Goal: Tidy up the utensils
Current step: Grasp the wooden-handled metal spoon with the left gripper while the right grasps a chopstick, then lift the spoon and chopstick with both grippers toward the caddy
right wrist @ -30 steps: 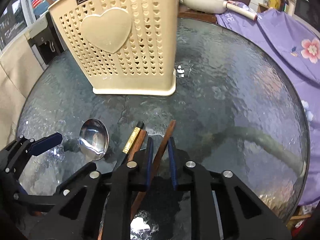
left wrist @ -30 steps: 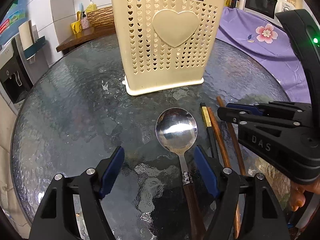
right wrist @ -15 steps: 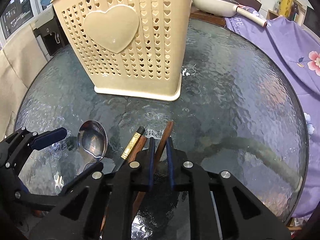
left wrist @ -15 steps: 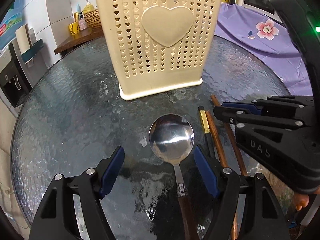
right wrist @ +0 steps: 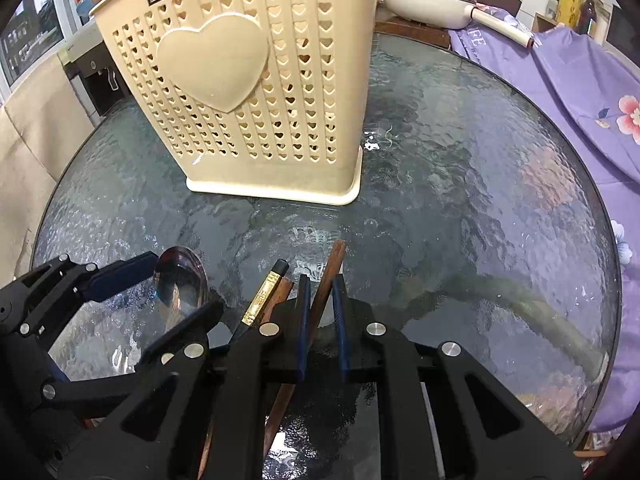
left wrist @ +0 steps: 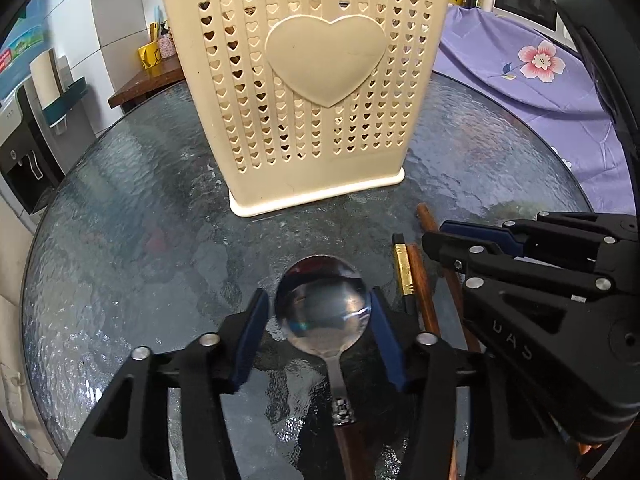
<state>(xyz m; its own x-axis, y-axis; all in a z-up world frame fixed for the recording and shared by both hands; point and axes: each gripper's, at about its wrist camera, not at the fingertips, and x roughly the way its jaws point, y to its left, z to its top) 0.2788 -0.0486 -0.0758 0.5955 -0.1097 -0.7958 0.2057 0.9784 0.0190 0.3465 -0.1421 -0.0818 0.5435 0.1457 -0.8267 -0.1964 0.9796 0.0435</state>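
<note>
The left gripper [left wrist: 320,312] has its two blue-padded fingers set on either side of a spoon's bowl, close against its edges; whether the pads already press the metal cannot be told, so the grip is not confirmed. The right gripper [right wrist: 321,300] has its fingers drawn narrowly around a brown wooden chopstick [right wrist: 328,272], apparently pinching it near its upper end. To do this step well, the left fingers would likely be better placed on the neck or handle than on the wide, rounded bowl, which is smooth and could slip or pivot when lifted; the right should probably lift its stick straight up so it does not drag the neighbouring sticks. The spoon [left wrist: 322,312] is polished steel with a mirror-like round bowl, a thin neck and a dark wooden handle running back beneath the gripper. Just beside it on the right lie a black chopstick with a gold band [left wrist: 402,270] and another brown one, close together. All rest on a round table of dark, rippled glass [left wrist: 120,240]. Beyond them stands the cream plastic utensil holder [left wrist: 312,92], upright, pierced with small heart-shaped holes, bearing a raised heart and the label JIANHAO, near the utensils but apart from them.
</note>
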